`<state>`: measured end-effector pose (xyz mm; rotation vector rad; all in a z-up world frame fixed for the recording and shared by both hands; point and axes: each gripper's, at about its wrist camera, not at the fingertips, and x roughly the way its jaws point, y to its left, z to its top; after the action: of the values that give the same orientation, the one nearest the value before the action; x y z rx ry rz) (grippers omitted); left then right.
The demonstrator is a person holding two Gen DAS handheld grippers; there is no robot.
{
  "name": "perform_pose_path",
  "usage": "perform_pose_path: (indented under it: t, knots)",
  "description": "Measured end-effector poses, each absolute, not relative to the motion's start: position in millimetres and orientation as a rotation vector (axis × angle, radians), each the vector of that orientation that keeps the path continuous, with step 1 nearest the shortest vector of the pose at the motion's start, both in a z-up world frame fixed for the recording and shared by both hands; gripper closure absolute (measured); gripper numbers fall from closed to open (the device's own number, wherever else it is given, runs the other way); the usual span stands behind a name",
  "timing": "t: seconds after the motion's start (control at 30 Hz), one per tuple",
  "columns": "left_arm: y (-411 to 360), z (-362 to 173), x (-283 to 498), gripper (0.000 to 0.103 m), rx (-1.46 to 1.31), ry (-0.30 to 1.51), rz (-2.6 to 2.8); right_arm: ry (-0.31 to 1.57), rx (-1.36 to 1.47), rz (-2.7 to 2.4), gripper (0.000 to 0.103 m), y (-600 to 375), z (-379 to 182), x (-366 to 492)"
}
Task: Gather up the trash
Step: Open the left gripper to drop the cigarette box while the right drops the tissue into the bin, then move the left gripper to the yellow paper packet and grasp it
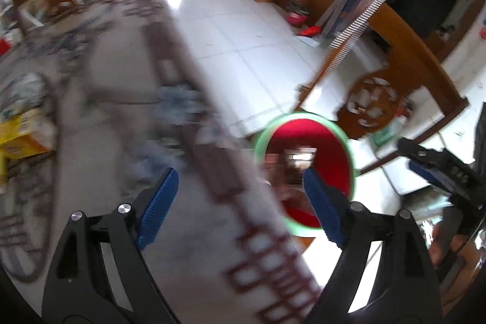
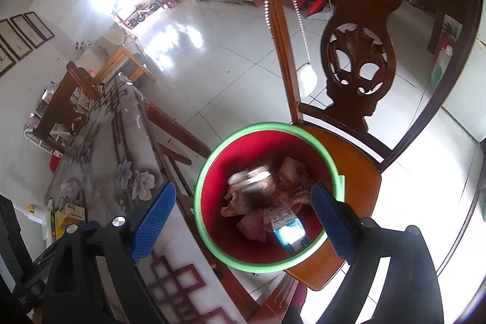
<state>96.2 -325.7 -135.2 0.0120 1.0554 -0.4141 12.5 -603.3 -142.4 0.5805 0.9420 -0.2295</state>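
A red bin with a green rim [image 2: 212, 202] stands on a wooden chair seat beside the table. In it lie crumpled pinkish wrappers [image 2: 291, 172], a blurred jar-like item [image 2: 252, 178] and a blue-and-white packet [image 2: 288, 230]. My right gripper [image 2: 243, 187] hangs open right over the bin, with nothing pressed between its blue pads. In the left wrist view the same bin [image 1: 303, 129] sits just past the table edge, a blurred shiny item [image 1: 299, 158] inside it. My left gripper [image 1: 240, 172] is open and empty, straddling the table edge, its right finger over the bin.
A cloth with flowers and brown squares covers the table [image 2: 121, 160] left of the bin. A carved wooden chair back [image 2: 358, 56] rises behind the bin. A yellow box [image 1: 21, 135] lies on the table at far left. White tiled floor [image 2: 212, 56] stretches beyond.
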Motion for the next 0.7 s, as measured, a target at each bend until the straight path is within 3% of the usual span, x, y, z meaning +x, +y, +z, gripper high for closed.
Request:
perform_pose_path:
  t: [0.37,0.53,0.7]
  knots:
    - [-67,-144,136,0.021,-0.017,1.019,0.220,0.987,0.527,-0.141,0.016,-547,-146,33]
    - [-11,-166,165,0.021,0.046,1.088,0.281,1.009,0.489,-0.095,0.016,-510,-144,40]
    - [-3,-187,190,0.021,0.079,1.138,0.203,1.023,0.443,-0.069,0.016,-470,-138,40]
